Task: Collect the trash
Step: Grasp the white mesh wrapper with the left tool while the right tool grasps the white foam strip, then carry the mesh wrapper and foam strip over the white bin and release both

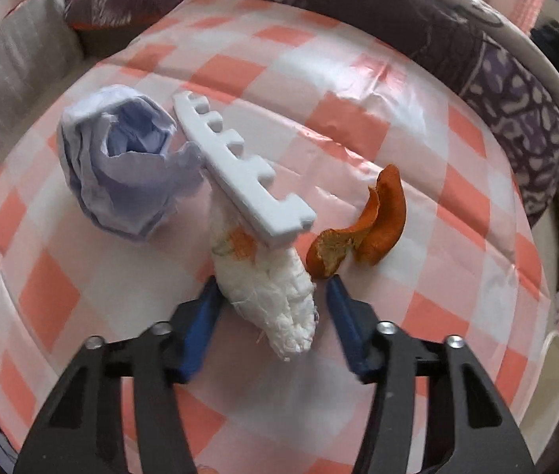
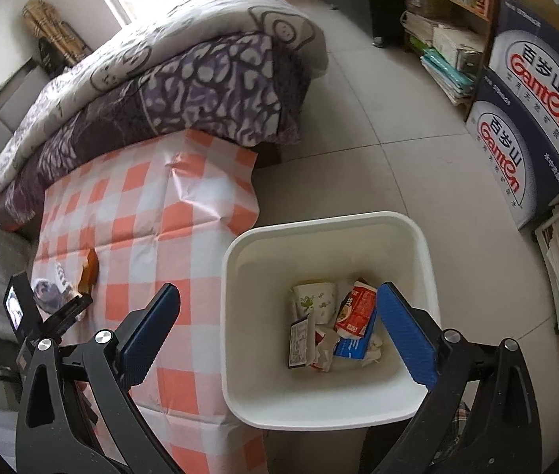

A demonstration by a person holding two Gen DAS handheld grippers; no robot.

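Left gripper (image 1: 273, 290) is sitting low over the checkered tablecloth (image 1: 378, 91) with its blue fingers (image 1: 204, 316) spread apart, straddling the near end of a crumpled white tissue wad (image 1: 275, 296); left pad looks just beside or touching the wad, right pad is standing clear of it, so nothing is being clamped. The wad is carrying an orange stain partway up, and its far end is lying under a white notched plastic strip (image 1: 240, 166) that is running diagonally across the cloth. Just right of the wad, near the right fingertip, a curled orange peel (image 1: 366, 229) is lying on the cloth. Left of the strip and touching it, a crumpled pale-blue paper ball (image 1: 121, 158) is sitting. Beyond the table edge, a purple patterned quilt (image 1: 437, 31) is piled. Right gripper (image 2: 277, 296) is hanging released and empty, fingers wide, above the gap between the table and a white trash bin (image 2: 421, 245) standing on the tiled floor (image 2: 398, 118) right against the table's side. The bin is already holding a paper cup (image 2: 315, 300), a red-and-white wrapper (image 2: 356, 310), a blue packet (image 2: 352, 347) and crumpled paper. Farther off, blue Ganten boxes (image 2: 536, 118) are stacked beside a bookshelf (image 2: 449, 8).
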